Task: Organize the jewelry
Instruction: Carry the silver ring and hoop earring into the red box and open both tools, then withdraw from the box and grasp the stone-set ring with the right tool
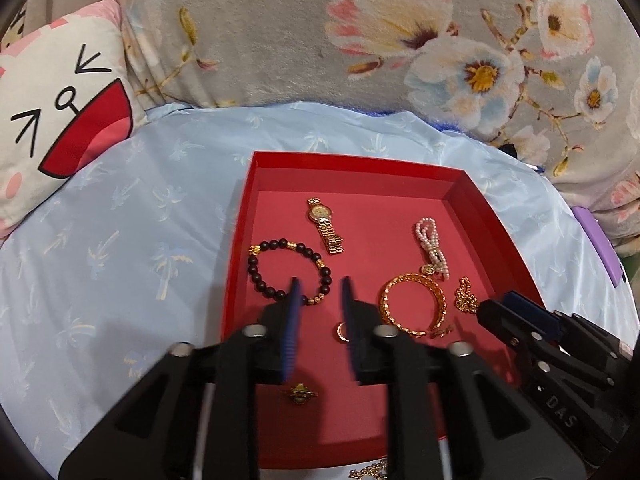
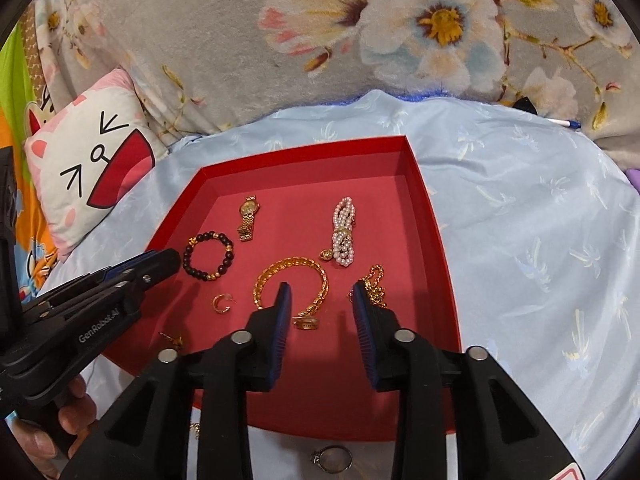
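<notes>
Red tray lay on a pale blue bedsheet, at the centre of both views, with the jewelry spread over its floor. Gold watch placed upper centre in the left wrist view; dark bead bracelet just below and left of it. Pearl bracelet set toward the upper right of the tray, gold bangle below it, gold chain bunched just right of the bangle. Small gold hoop earring seen in the right wrist view, left of the bangle. Gold ring with dark centre lay at lower centre of the left wrist view, between the finger bases.

Left gripper held over the tray, jaws narrowly parted and gripping nothing; left fingertip overlapped the bead bracelet's lower edge in the picture, contact not determinable. Right gripper held over the tray's lower right part, jaws likewise narrowly parted and bare, framing the bangle's open end and the chain.

Silver ring rested on the sheet outside the tray, at the bottom of the right wrist view. Cartoon-face cushion propped at the upper left; floral blanket filled the top of both frames. Hand visible at lower left of the right wrist view.
</notes>
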`<act>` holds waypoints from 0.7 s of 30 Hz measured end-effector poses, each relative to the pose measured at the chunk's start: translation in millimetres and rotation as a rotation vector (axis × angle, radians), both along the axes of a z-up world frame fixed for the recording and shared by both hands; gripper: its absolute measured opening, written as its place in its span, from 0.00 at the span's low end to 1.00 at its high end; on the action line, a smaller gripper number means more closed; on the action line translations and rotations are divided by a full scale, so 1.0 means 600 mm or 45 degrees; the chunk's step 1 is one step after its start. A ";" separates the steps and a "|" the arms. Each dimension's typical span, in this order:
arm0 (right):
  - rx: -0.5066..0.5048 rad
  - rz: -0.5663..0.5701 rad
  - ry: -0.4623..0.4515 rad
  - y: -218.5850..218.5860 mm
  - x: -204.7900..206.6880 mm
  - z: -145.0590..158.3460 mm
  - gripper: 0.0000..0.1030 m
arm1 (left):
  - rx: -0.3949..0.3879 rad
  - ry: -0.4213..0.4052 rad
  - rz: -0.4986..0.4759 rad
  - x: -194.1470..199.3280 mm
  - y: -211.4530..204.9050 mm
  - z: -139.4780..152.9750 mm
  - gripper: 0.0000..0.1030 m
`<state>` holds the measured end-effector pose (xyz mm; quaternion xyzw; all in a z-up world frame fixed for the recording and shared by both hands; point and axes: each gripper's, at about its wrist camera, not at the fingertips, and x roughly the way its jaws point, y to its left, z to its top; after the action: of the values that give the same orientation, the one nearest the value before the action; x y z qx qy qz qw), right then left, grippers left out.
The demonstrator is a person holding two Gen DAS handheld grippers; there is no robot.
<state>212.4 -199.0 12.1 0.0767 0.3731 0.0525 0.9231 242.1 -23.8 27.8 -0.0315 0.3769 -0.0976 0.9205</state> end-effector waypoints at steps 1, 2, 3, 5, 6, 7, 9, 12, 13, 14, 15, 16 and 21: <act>-0.006 -0.005 -0.016 0.000 -0.007 0.007 0.37 | -0.002 -0.010 0.001 -0.004 0.002 0.004 0.31; -0.010 -0.007 -0.028 0.001 -0.012 0.012 0.38 | -0.001 -0.018 0.005 -0.008 0.003 0.008 0.32; -0.011 -0.009 -0.039 0.001 -0.018 0.018 0.40 | 0.002 -0.023 0.009 -0.011 0.004 0.012 0.32; -0.002 -0.013 -0.059 -0.002 -0.037 0.029 0.41 | -0.002 -0.033 0.012 -0.021 0.007 0.021 0.35; 0.005 -0.014 -0.066 -0.003 -0.046 0.033 0.41 | -0.006 -0.035 0.013 -0.026 0.007 0.024 0.36; 0.010 -0.017 -0.071 -0.004 -0.056 0.036 0.41 | -0.012 -0.039 0.010 -0.033 0.008 0.028 0.37; 0.011 -0.021 -0.079 -0.005 -0.078 0.042 0.42 | -0.012 -0.050 0.010 -0.052 0.010 0.036 0.41; 0.010 -0.029 -0.076 -0.008 -0.114 0.043 0.47 | -0.020 -0.069 0.012 -0.084 0.015 0.044 0.55; 0.014 -0.033 -0.072 -0.010 -0.127 0.040 0.49 | -0.019 -0.073 0.011 -0.100 0.018 0.045 0.59; 0.013 -0.037 -0.066 -0.011 -0.137 0.037 0.49 | -0.015 -0.077 0.012 -0.111 0.019 0.045 0.65; 0.009 -0.043 -0.057 -0.013 -0.149 0.031 0.51 | -0.010 -0.082 0.012 -0.123 0.021 0.043 0.67; 0.005 -0.047 -0.043 -0.015 -0.160 0.023 0.53 | 0.000 -0.083 0.016 -0.137 0.023 0.040 0.68; 0.011 -0.066 0.037 -0.023 -0.179 -0.017 0.56 | -0.014 -0.029 0.022 -0.186 0.038 0.006 0.77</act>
<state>105.0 -212.8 2.0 0.0912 0.3842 0.0289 0.9183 130.3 -1.1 31.7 -0.0388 0.3655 -0.0921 0.9255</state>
